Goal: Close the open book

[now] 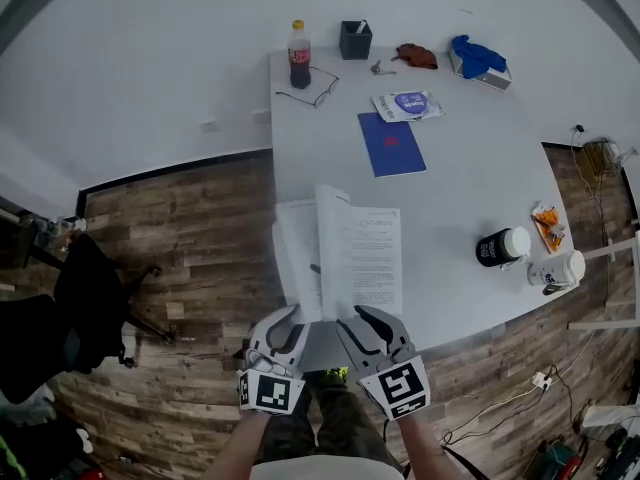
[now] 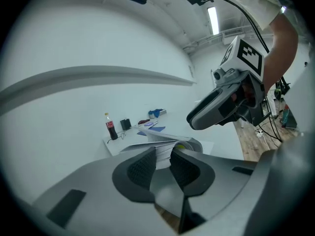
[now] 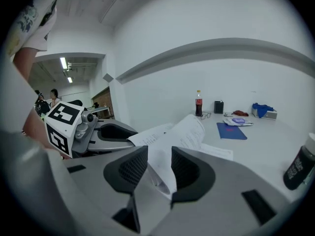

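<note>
The open book [image 1: 345, 253] lies at the near edge of the white table [image 1: 470, 178], its white printed pages up and a sheaf of pages standing up along the middle. My left gripper [image 1: 293, 317] is at the book's near left corner. In the left gripper view [image 2: 163, 156] its pads close on the thick left stack of pages [image 2: 165, 147]. My right gripper [image 1: 362, 316] is at the near right. In the right gripper view [image 3: 159, 162] a bent sheaf of pages [image 3: 182, 134] runs between its pads, which are shut on it.
Farther along the table lie a blue booklet [image 1: 391, 143], a cola bottle [image 1: 299, 55], glasses [image 1: 312, 93], a black pen holder [image 1: 355, 40] and a blue cloth [image 1: 478, 56]. A black jar [image 1: 498, 248] and a white mug [image 1: 557, 269] stand at the right edge. A dark chair [image 1: 80, 298] stands on the wooden floor at the left.
</note>
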`<state>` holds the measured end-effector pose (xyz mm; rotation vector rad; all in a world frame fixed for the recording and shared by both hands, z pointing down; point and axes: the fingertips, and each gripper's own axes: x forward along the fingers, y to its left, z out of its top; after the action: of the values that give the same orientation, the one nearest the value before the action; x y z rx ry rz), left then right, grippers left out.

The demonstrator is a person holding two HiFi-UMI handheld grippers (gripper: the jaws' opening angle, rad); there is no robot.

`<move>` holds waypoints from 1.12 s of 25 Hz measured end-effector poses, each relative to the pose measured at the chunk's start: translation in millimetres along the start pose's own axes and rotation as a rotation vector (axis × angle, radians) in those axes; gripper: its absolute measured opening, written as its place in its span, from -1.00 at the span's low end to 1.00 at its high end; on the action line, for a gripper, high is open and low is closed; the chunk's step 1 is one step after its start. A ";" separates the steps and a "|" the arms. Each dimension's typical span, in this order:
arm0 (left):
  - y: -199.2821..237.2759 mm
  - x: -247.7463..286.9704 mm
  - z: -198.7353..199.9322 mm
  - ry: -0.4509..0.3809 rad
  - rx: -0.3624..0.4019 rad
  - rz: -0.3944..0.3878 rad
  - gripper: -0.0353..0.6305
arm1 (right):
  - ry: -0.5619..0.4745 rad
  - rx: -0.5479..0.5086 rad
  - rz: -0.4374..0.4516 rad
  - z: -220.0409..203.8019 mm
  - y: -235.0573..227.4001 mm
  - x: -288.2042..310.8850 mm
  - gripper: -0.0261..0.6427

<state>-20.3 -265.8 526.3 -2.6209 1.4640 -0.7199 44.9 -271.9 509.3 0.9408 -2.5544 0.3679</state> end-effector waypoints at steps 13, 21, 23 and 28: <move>-41.8 32.0 28.8 0.023 0.182 -0.127 -0.63 | 0.004 0.024 -0.049 2.5 -24.8 -21.6 -0.47; -57.6 52.3 32.5 0.010 0.161 -0.172 -0.63 | 0.005 0.031 -0.075 -4.4 -46.2 -33.0 -0.47; -58.8 56.1 34.1 -0.009 0.086 -0.183 -0.63 | -0.007 0.040 -0.072 -1.0 -49.1 -32.4 -0.47; -61.9 62.3 34.9 -0.040 -0.025 -0.192 -0.63 | -0.026 0.050 -0.051 5.2 -50.4 -28.5 -0.47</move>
<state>71.0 -288.8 534.8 -2.8053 1.2312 -0.6635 96.8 -295.2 497.3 1.0337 -2.5502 0.4084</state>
